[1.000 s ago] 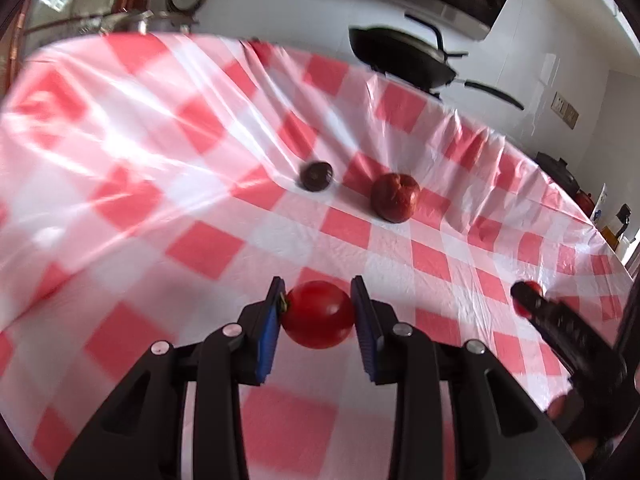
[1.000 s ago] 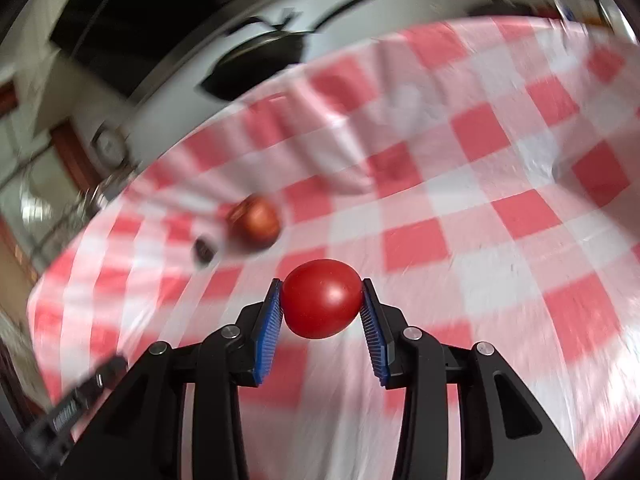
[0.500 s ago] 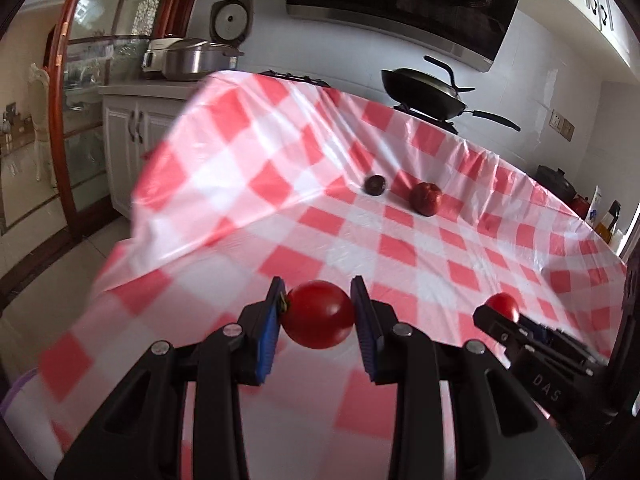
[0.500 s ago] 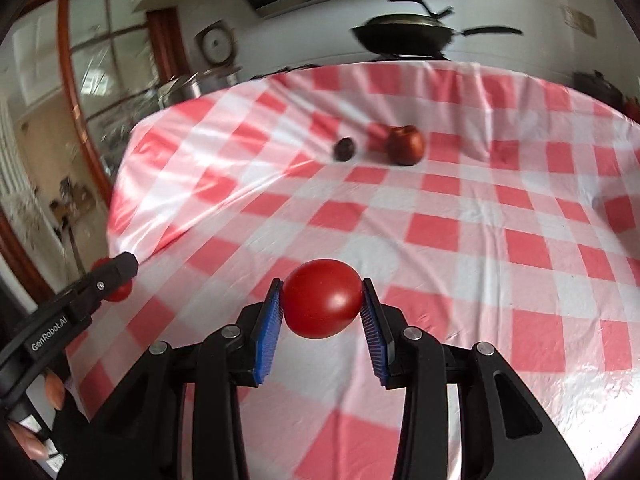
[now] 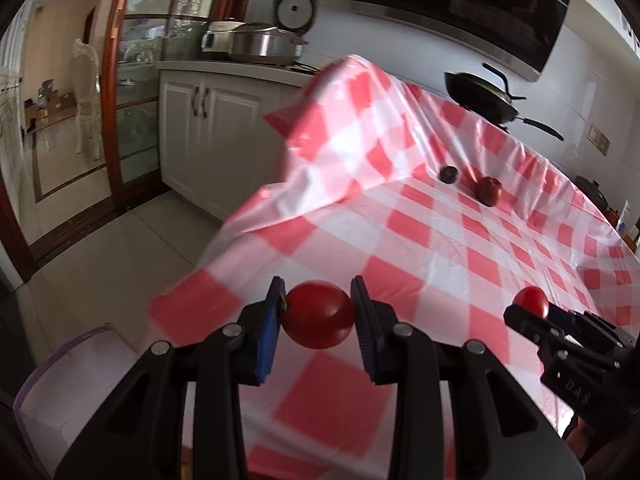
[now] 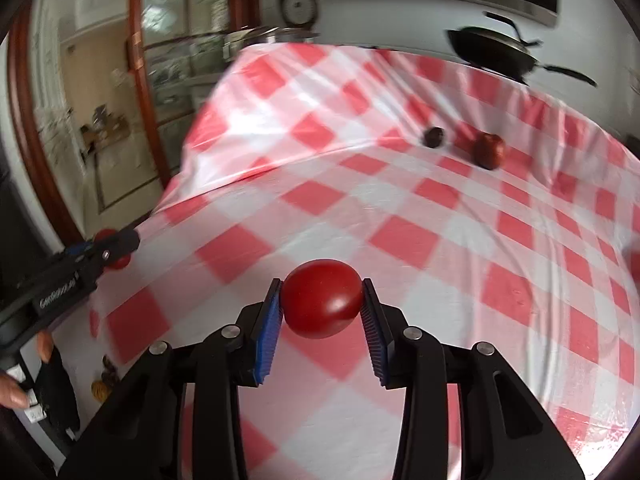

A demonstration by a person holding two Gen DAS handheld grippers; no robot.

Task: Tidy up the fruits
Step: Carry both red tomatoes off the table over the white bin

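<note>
At the bottom centre of the left wrist view, the left gripper (image 5: 318,312) had its jaws clamped on a red tomato (image 5: 318,315), one blue pad pressing each side of the fruit. It hung above the near edge of the table (image 5: 460,240), which was covered in a red-and-white checked cloth that draped down toward the tiled floor (image 5: 100,264) at the left of the frame. At the lower right of that same view, the right gripper (image 5: 532,312) reached in from the edge, a second tomato (image 5: 531,301) showing red at its tip.

In the right wrist view, that second tomato (image 6: 321,298) sat at the bottom centre, pinched between the blue pads of the right gripper's jaws and held over the checked cloth. The left gripper (image 6: 116,250) appeared at the middle left of this frame with its tomato (image 6: 114,248) partly hidden behind the black fingers, and a hand (image 6: 24,380) gripped its handle at the lower left edge.

Toward the upper right of both frames, far across the table, a reddish apple (image 5: 489,191) rested on the cloth with a small dark fruit (image 5: 448,174) just beside it on the left. Behind the table, a black pan (image 5: 480,98) sat at the upper right, and a steel pot (image 5: 262,45) stood on a white cabinet (image 5: 208,128) at the upper left.
</note>
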